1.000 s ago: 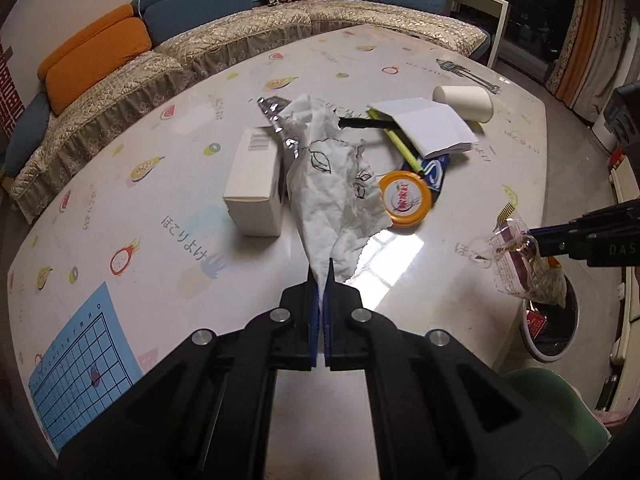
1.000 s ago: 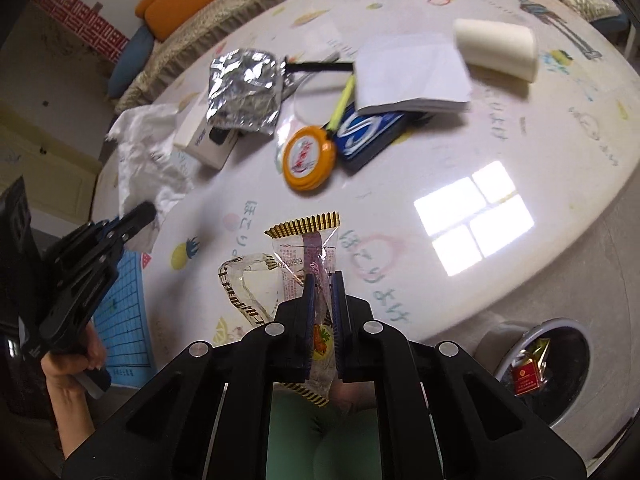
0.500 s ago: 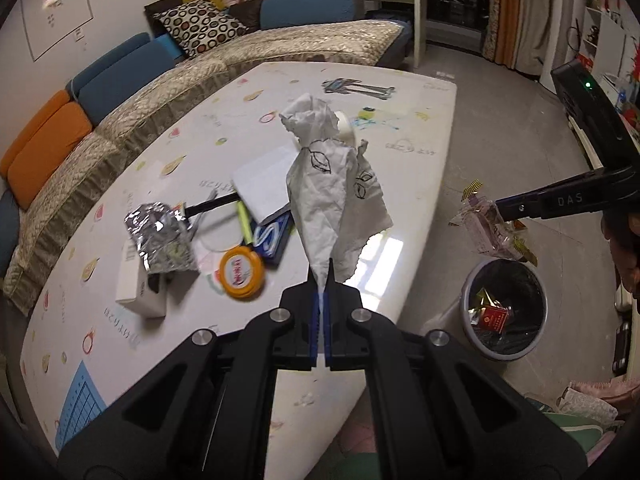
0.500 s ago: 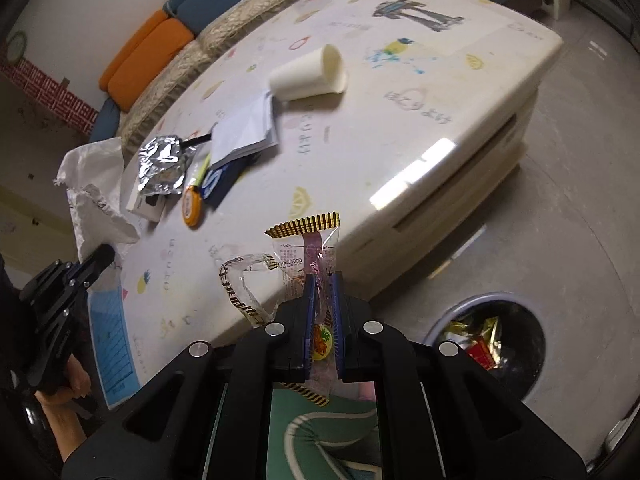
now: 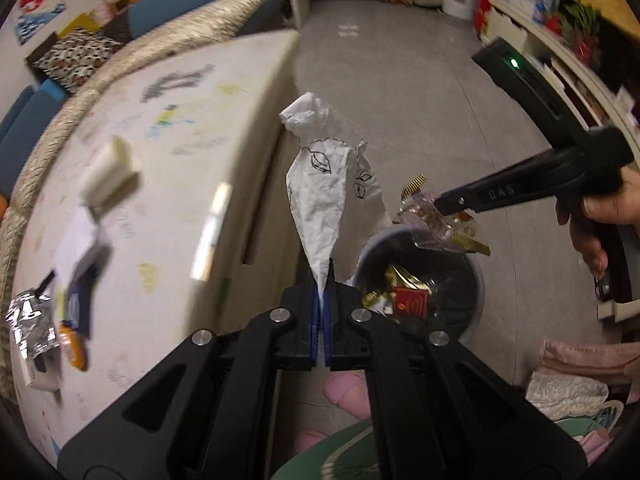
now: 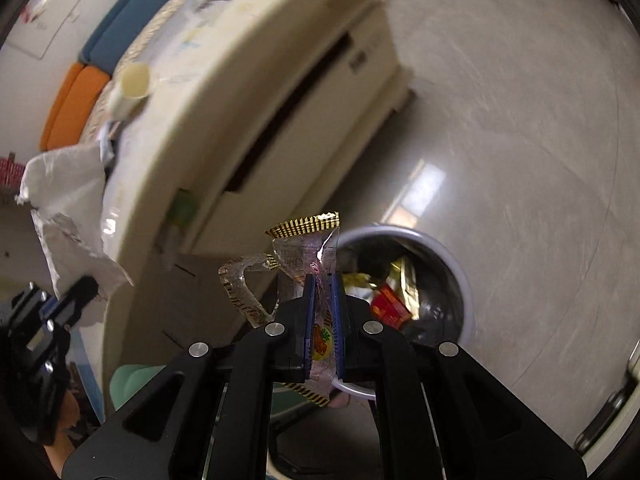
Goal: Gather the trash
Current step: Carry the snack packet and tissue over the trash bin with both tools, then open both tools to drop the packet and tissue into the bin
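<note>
My left gripper (image 5: 322,280) is shut on a crumpled white paper (image 5: 324,184) with leaf drawings, held in the air beside the table's end. My right gripper (image 6: 322,284) is shut on a clear candy wrapper (image 6: 304,248) with gold-striped ends. Both hang just above a round trash bin (image 5: 478,280) on the floor, which holds red and gold wrappers. In the left wrist view the right gripper (image 5: 438,204) carries the wrapper (image 5: 432,220) over the bin's far rim. The right wrist view shows the bin (image 6: 460,276) right of my fingers and the paper (image 6: 68,208) at far left.
The cream table (image 5: 168,168) still carries a paper cup (image 5: 106,172), a notepad (image 5: 78,240), a foil wrapper (image 5: 30,328) and an orange lid (image 5: 72,344). A sofa (image 5: 168,28) lies behind. Pink slippers (image 5: 344,392) and cloths (image 5: 568,388) sit on the floor near the bin.
Both grippers swung off the tabletop, each still shut on its trash, and came down beside the table's end. The bin now lies right under them.
</note>
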